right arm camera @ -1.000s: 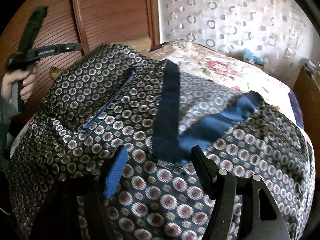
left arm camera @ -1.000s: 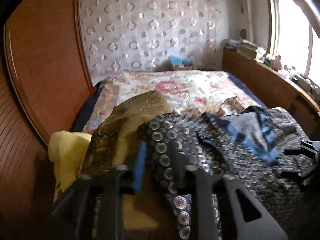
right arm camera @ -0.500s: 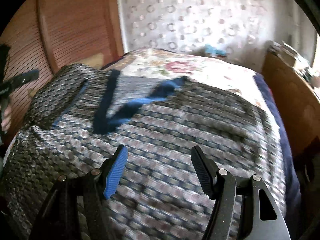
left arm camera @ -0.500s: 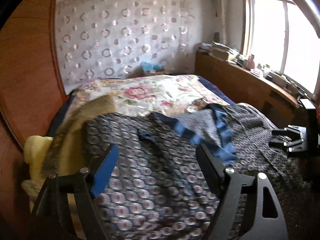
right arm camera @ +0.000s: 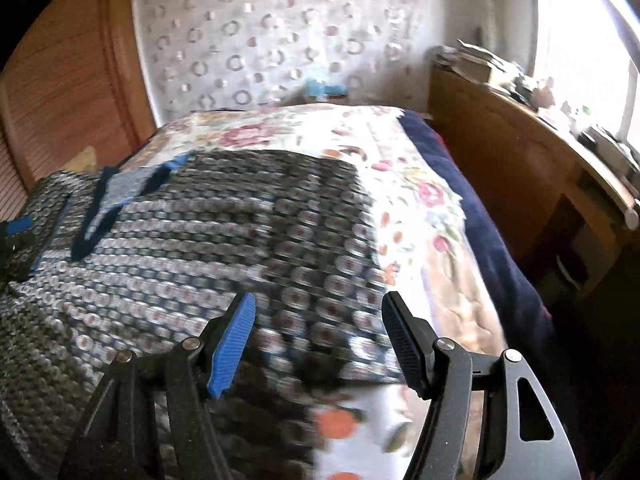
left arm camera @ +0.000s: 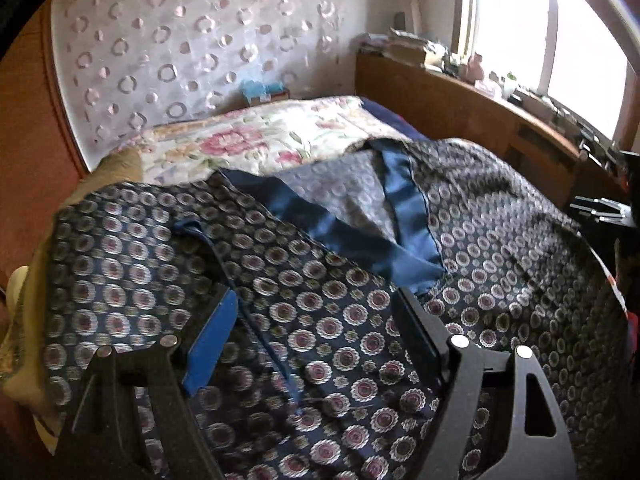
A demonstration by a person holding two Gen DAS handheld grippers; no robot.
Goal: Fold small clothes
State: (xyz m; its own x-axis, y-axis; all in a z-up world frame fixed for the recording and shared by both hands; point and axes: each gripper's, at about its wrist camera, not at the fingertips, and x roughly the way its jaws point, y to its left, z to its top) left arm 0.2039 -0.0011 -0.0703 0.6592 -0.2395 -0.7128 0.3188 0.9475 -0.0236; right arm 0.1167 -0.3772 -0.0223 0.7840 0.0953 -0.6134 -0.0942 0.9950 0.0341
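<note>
A dark garment with a ring-and-flower print and a blue satin collar [left arm camera: 352,236] lies spread on the bed; it also shows, blurred, in the right wrist view [right arm camera: 224,240]. My left gripper [left arm camera: 316,312] is open and empty, just above the garment's left front beside its blue piping. My right gripper [right arm camera: 318,324] is open and empty, over the garment's right lower edge. The right gripper's tips also show at the right edge of the left wrist view [left arm camera: 600,210].
The bed carries a floral quilt [right arm camera: 404,184] with a navy cover at its right edge [right arm camera: 500,240]. An olive and yellow cloth [left arm camera: 24,320] lies under the garment's left side. A wooden ledge with clutter [left arm camera: 480,116] runs along the right; a wooden panel [right arm camera: 60,92] stands left.
My left gripper let go of the garment, opened and moved right over it. My right gripper swung right, from the collar area to the garment's right edge.
</note>
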